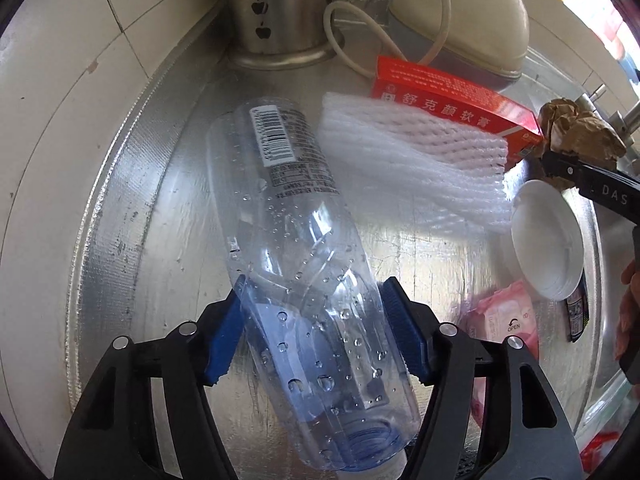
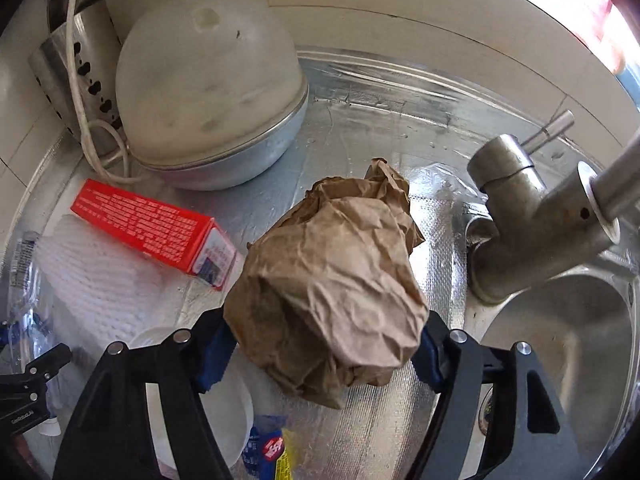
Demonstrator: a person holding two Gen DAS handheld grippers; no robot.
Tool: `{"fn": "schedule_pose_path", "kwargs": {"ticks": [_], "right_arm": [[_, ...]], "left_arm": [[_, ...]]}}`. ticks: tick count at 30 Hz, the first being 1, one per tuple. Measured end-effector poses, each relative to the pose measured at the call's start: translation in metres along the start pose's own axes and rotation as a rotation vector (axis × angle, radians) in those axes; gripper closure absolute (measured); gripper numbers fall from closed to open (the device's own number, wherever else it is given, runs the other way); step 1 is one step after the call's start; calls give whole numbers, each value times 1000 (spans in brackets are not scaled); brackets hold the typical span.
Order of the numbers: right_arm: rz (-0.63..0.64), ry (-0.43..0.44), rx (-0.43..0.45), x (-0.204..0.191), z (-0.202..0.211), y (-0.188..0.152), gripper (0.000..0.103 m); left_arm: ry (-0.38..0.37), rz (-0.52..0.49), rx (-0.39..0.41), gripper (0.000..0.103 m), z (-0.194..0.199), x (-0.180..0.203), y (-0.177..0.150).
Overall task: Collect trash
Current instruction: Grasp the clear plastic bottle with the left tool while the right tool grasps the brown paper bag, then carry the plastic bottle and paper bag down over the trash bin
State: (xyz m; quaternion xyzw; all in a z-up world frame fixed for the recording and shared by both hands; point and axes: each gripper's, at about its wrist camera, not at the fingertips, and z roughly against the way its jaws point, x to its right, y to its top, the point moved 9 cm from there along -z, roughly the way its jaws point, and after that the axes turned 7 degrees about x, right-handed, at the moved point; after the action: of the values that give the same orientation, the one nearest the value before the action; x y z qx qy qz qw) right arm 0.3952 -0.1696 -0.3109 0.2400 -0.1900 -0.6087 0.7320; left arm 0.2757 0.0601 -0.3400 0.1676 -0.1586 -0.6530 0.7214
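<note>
My left gripper (image 1: 316,324) is shut on a clear empty plastic bottle (image 1: 296,248), wet with droplets, its neck pointing back toward the camera, over the foil-covered counter (image 1: 160,200). My right gripper (image 2: 324,348) is shut on a crumpled brown paper bag (image 2: 332,280), held above the counter; the bag also shows in the left wrist view (image 1: 580,128). A white foam net (image 1: 416,160), a red carton (image 1: 452,100), a white paper cup (image 1: 548,236) and a pink wipes packet (image 1: 504,320) lie on the counter.
A perforated steel utensil holder (image 1: 276,4) and a domed cream appliance (image 2: 208,92) with a white cord (image 1: 440,12) stand at the back by the tiled wall. A steel faucet (image 2: 536,216) and sink basin (image 2: 568,344) are at the right. A blue wrapper (image 2: 268,452) lies near.
</note>
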Motion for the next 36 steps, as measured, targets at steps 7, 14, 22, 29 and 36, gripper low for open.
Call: {"fn": "schedule_pose_path", "kwargs": {"ticks": [7,14,22,29,36], "right_arm": [[-15,12,37,-1,23,-6,32],[-22,31,73,-11,53,-18,32],[-24,59,91,-28,95,-38,32],[-24,79,97,-47,129,-61,32],[-37,98,94,-61,164,-93,32]], "left_arm": [[-15,-6,4,43,3,-2,-4],[-23,-18,17,45,4,-8,-11],[-13,-49,52,46,23,-7,-21],[-14,-88,92,47,52,-3,-30],[-40,-106,111,48,82,4,-54]]}}
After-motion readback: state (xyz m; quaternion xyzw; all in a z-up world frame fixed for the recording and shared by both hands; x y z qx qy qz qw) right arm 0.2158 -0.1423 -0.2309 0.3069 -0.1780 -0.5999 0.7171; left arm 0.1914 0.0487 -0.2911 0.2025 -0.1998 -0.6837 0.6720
